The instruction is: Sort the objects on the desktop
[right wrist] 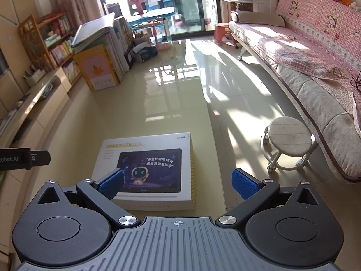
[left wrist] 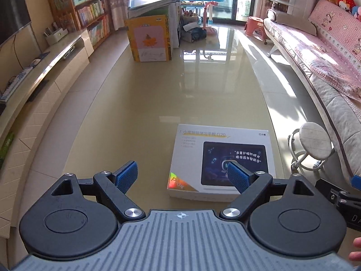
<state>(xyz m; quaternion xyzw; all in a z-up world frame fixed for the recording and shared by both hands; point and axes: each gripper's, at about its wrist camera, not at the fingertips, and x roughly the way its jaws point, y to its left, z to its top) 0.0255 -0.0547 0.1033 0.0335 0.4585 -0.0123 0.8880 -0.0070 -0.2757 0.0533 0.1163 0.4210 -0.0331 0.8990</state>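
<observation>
Hovering wide apart above the tablet box [right wrist: 146,169] on the table [left wrist: 135,103]: left gripper [left wrist: 182,176], right gripper [right wrist: 178,184].

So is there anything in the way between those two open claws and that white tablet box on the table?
Nothing visible. The tablet box lies flat on bare glossy table, right ahead of both the left gripper and the right gripper. The book stack stands far behind it.

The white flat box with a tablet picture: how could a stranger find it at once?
Start at the long glossy beige table. At its near end, away from the upright books at the far end, lies the white flat box with a tablet picture. Only it lies flat, showing a dark screen with a cartoon robot.
</observation>
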